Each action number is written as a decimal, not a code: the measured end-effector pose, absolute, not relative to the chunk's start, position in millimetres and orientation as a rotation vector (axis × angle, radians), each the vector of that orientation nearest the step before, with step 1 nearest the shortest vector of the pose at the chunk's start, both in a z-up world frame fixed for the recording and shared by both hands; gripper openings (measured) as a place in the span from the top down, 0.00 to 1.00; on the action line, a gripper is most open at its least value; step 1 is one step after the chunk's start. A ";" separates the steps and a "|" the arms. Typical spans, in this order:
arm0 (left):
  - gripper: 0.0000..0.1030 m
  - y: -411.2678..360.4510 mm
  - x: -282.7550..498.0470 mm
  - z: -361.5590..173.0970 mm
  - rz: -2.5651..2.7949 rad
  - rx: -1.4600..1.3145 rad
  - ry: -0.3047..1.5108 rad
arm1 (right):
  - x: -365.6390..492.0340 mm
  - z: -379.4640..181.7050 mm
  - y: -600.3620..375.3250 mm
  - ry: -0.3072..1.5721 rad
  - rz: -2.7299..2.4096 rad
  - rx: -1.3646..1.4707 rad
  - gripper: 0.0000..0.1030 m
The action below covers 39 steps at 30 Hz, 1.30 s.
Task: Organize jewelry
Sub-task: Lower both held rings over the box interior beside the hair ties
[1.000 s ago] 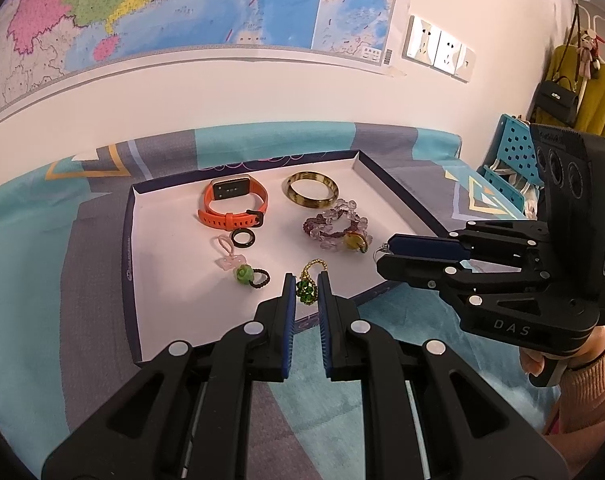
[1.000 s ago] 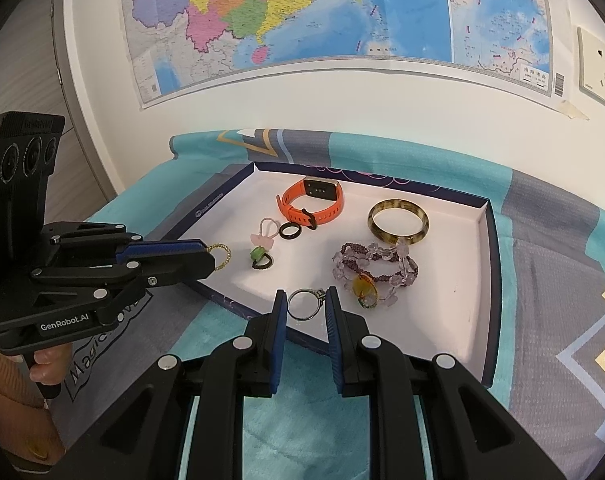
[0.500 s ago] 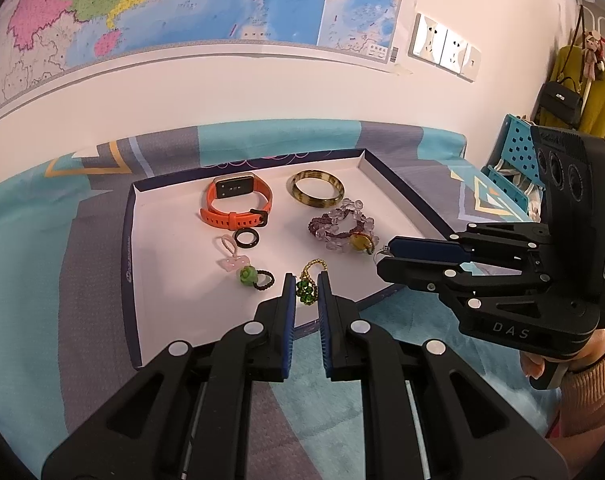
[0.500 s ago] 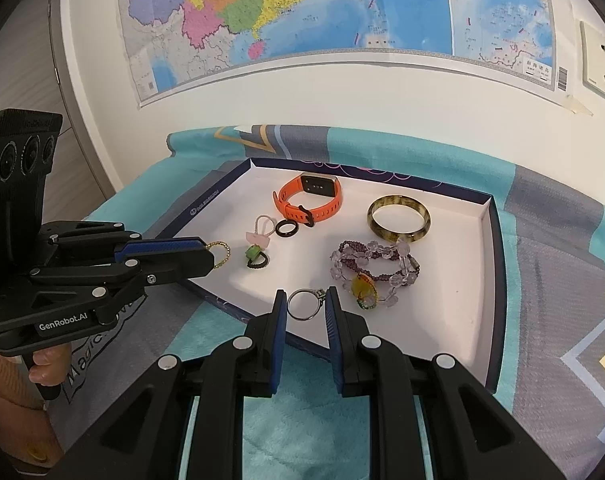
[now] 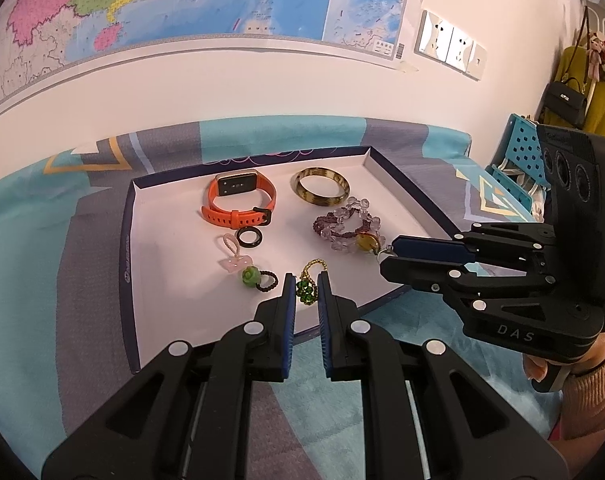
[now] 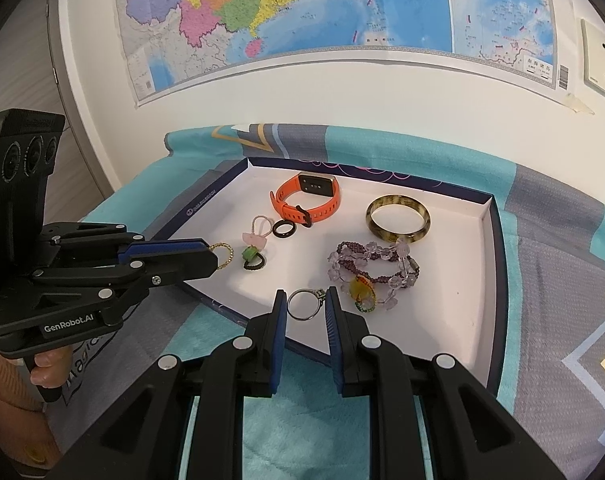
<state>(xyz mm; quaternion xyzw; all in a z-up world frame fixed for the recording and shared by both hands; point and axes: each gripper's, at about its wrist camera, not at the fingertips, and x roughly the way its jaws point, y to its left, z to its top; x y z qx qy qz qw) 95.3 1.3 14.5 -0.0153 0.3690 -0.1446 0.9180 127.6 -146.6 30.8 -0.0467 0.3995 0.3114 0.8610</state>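
Nothing moved: your left gripper (image 5: 306,294) still pinching green charm (image 5: 305,291), apparently; right gripper (image 6: 305,304) clamping ring (image 6: 304,305) over tray (image 6: 487,280).

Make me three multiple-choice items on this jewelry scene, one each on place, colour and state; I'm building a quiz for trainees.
1. Where does the orange watch lie?
A. in the white tray
B. on the cloth
C. on the wall

2. What colour is the small loose ring beside the watch?
A. red
B. black
C. white

3. What is the right gripper doing?
A. hanging open
B. holding a watch
C. gripping a silver ring

Answers: 1 A, it rests at the tray's far side; 2 B, a plain dark band; 3 C, both pads press the ring.
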 end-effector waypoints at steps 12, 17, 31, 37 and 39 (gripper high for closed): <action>0.89 1.4 98.1 13.5 -0.294 -0.032 0.764 | 131.2 28.7 -146.4 0.843 0.653 -0.097 0.83; 0.89 1.5 99.8 13.0 -0.291 -0.031 0.766 | 133.0 27.4 -146.7 0.846 0.651 -0.096 0.83; 0.89 2.5 106.3 9.2 -0.281 -0.031 0.780 | 135.4 26.8 -146.7 0.855 0.647 -0.094 0.83; 0.89 2.8 107.7 7.4 -0.278 -0.034 0.785 | 136.8 25.7 -146.7 0.859 0.647 -0.093 0.83; 0.89 3.1 108.1 6.9 -0.275 -0.037 0.787 | 138.0 24.4 -147.3 0.863 0.645 -0.091 0.83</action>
